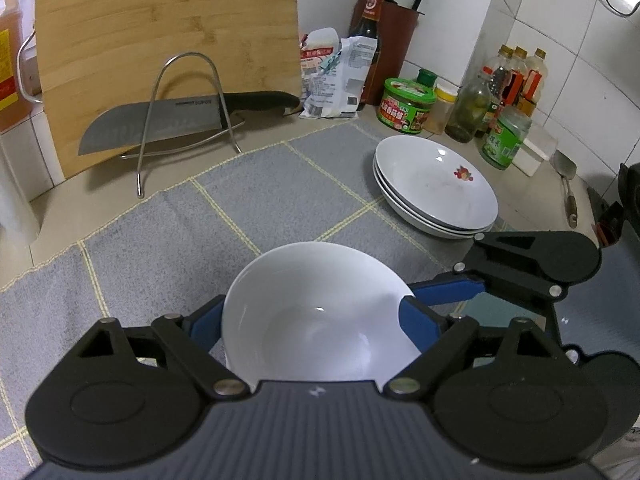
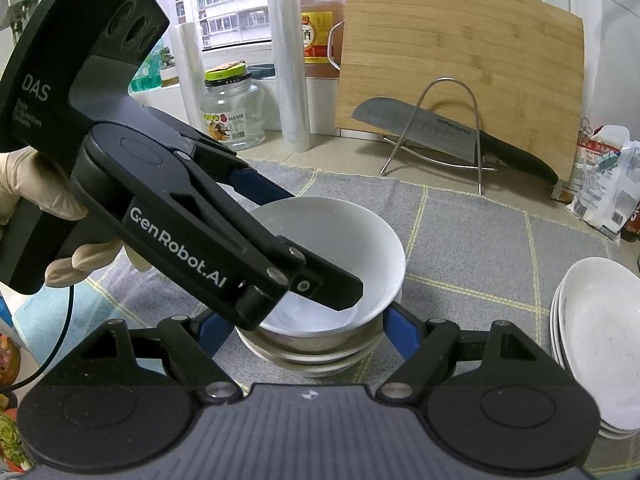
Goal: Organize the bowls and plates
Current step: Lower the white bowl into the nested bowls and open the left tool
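Note:
A white bowl [image 1: 316,312] sits between the blue fingers of my left gripper [image 1: 310,320], which is shut on it. In the right wrist view this bowl [image 2: 360,240] rests on top of a short stack of bowls [image 2: 312,356] on the grey cloth. The left gripper [image 2: 320,246] reaches in from the left, one finger on the far side and one over the near side. My right gripper [image 2: 306,332] is shut on the lower bowls, a blue finger pressing each side. A stack of white plates [image 1: 436,188] lies on the cloth to the right.
A bamboo cutting board [image 1: 168,48] leans on the wall with a large knife [image 1: 160,124] in a wire stand in front. Sauce jars and bottles [image 1: 472,100] crowd the back right corner. A glass jar [image 2: 236,108] and an oil jug [image 2: 320,28] stand by the window.

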{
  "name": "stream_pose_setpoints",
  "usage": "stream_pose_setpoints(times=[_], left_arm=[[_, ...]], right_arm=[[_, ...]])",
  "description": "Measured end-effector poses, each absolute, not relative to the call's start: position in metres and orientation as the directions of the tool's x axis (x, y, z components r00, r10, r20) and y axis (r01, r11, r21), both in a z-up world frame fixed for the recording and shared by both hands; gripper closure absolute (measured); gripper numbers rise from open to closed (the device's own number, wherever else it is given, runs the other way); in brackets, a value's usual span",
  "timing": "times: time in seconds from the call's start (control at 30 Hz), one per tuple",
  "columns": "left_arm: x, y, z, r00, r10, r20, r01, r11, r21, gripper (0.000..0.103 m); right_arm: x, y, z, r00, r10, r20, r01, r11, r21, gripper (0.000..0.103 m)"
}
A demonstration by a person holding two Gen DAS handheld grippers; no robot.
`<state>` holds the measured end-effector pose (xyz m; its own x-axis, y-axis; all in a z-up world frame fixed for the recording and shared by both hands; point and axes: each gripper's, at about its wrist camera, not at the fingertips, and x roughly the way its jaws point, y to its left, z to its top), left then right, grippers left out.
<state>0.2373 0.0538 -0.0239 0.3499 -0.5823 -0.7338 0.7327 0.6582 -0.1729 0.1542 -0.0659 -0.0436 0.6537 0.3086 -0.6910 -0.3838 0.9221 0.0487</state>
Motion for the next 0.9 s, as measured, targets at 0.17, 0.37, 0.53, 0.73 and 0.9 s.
stream_pose_setpoints(times=[0.17,0.37,0.53,0.73,0.9], left_arm=[[0.237,0.056,-0.024,0.363,-0.579,-0.73,0.73,0.664,-0.163,0.012],[0.234,0.069,-0.016,0.411,-0.586,-0.699,0.714,0.683,-0.152,0.008],[0.232,0.088,-0.01,0.45,-0.577,-0.681,0.682,0.715,-0.155,0.008],[0.226,0.113,-0.01,0.49,-0.563,-0.665,0.627,0.758,-0.179,0.008],[0.215,0.125,-0.015,0.506,-0.552,-0.663,0.592,0.781,-0.198,0.008]], right_arm=[[0.154,-0.068,-0.042,0.663,0.316,-0.679,-0.381,0.923,0.058,0.005],[0.15,-0.073,-0.036,0.683,0.322,-0.656,-0.385,0.921,0.051,0.0],[0.152,-0.079,-0.035,0.695,0.317,-0.645,-0.361,0.93,0.068,0.0],[0.157,-0.085,-0.036,0.715,0.292,-0.635,-0.317,0.945,0.077,0.0],[0.156,-0.083,-0.039,0.702,0.304,-0.644,-0.348,0.935,0.062,0.0]])
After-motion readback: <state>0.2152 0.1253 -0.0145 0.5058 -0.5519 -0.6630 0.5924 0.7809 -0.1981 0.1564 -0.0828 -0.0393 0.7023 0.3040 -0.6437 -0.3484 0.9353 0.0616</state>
